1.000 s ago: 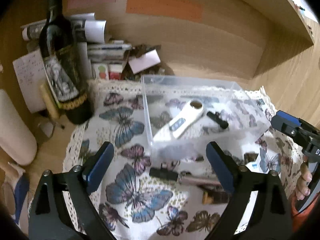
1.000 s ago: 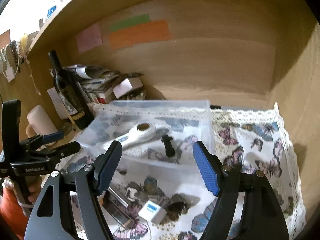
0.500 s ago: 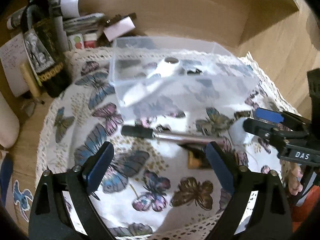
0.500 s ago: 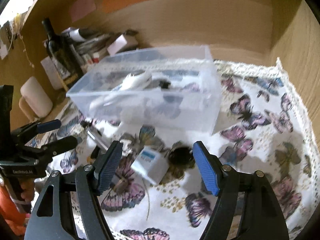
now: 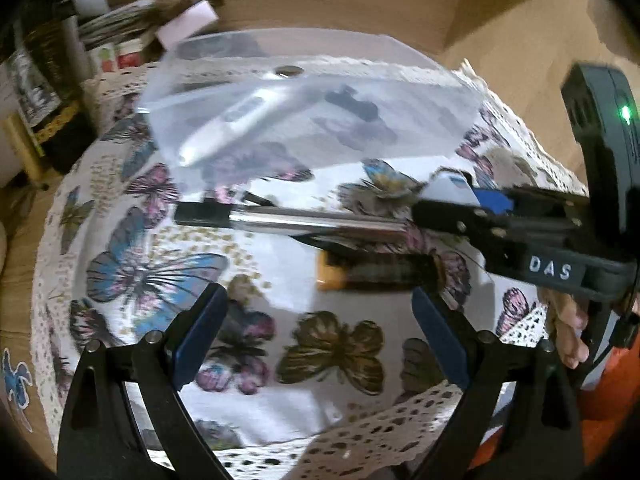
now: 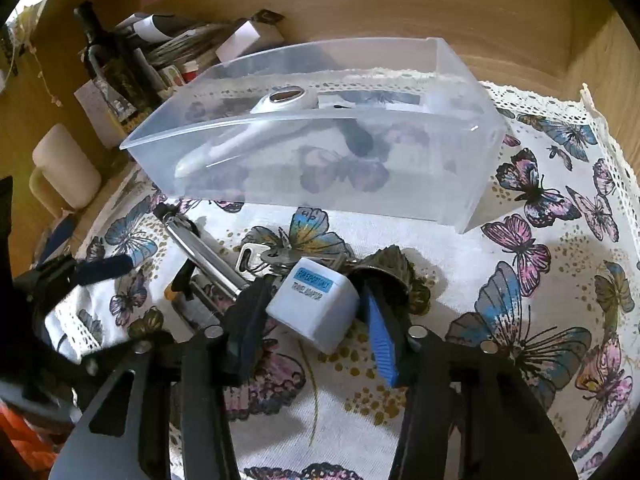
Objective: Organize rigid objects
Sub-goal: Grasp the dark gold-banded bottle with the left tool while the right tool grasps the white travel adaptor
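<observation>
**A:** What fills the scene, biggest thing first?

**B:** A white butterfly-print cloth (image 6: 520, 264) with a lace edge covers the surface. On it sits a clear plastic bin (image 6: 448, 152), its frosted walls blurring what lies inside: a white handheld device (image 6: 286, 98) with a dark round window, leaning against the wall, and a small black piece (image 6: 356, 136) I cannot identify.

**A:** And behind the bin?

**B:** A dark wine bottle (image 6: 108, 60), its top cut off in the left wrist view, and a pile of papers and boxes (image 6: 180, 48) too jumbled to sort out.

**A:** Where are the loose things?

**B:** Just in front of the bin — a chrome rod with a black tip (image 5: 288, 218), a bunch of keys (image 6: 260, 260) partly covered, a dark bell-shaped object (image 6: 390, 266), and a small white box with a blue label (image 6: 316, 304). An orange-and-black item (image 5: 360, 274) lies beneath the rod, too blurred to name.

**A:** The claws?

**B:** The right gripper (image 6: 312, 320) straddles the white box, its jaws closing; whether the pads press the box yet, I cannot tell. The left gripper (image 5: 320, 320) hangs spread wide over bare cloth, holding nothing. A few fingers (image 5: 572, 332) show at the frame's edge.
</observation>
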`<state>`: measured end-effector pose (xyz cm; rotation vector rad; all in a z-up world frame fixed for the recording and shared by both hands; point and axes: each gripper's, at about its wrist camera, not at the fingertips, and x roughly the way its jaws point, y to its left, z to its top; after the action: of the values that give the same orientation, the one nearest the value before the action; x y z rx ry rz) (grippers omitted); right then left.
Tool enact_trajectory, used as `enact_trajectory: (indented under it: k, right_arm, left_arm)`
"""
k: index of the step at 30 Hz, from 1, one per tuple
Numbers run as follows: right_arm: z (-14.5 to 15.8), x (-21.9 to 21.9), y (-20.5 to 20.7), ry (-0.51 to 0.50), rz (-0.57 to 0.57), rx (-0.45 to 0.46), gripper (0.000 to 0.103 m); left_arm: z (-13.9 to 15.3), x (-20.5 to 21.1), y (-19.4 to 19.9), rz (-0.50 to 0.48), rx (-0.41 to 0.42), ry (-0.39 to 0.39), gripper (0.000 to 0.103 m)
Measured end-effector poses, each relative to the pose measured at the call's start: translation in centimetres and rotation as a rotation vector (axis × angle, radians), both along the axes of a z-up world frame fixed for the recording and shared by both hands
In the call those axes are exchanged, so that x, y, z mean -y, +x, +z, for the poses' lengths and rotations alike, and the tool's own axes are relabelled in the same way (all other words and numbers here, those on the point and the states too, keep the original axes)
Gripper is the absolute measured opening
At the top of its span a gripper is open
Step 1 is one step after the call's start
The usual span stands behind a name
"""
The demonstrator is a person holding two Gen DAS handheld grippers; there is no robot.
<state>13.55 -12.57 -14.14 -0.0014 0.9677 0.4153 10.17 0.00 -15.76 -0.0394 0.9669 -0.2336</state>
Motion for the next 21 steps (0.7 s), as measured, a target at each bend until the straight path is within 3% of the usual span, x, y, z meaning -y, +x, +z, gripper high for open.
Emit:
enact_trajectory:
  k: [8, 13, 15, 16, 17, 21]
  right_arm:
    - [0.9, 1.3, -0.8, 0.035, -0.014, 0.039, 0.042]
    - [1.8, 2.4, -1.3, 0.054, -0.018, 0.068, 0.033]
    - [1.7, 2.7, -1.4, 0.057, -0.02, 0.067, 0.033]
    - [1.6, 2.8, -1.4, 0.057, -0.017, 0.064, 0.033]
    - [1.6, 2.9, -1.5, 0.059, -0.014, 0.062, 0.033]
    - [1.3, 3.1, -1.7, 0.054, -0.001, 0.051, 0.033]
  left_arm:
    - [-0.5, 2.7, 0.5, -0.052, -0.013, 0.025, 0.097]
    - [-0.8, 4.0, 1.3, -0.058, -0.004, 0.032, 0.097]
    - [-0.8, 4.1, 1.4, -0.058, 0.006, 0.032, 0.094]
    - [-0.8, 4.2, 1.4, -0.058, 0.013, 0.034, 0.083]
    - [-0.7, 4.3, 1.4, -0.057, 0.019, 0.047, 0.081]
    - [-0.6, 4.0, 1.2, -0.059, 0.022, 0.038, 0.081]
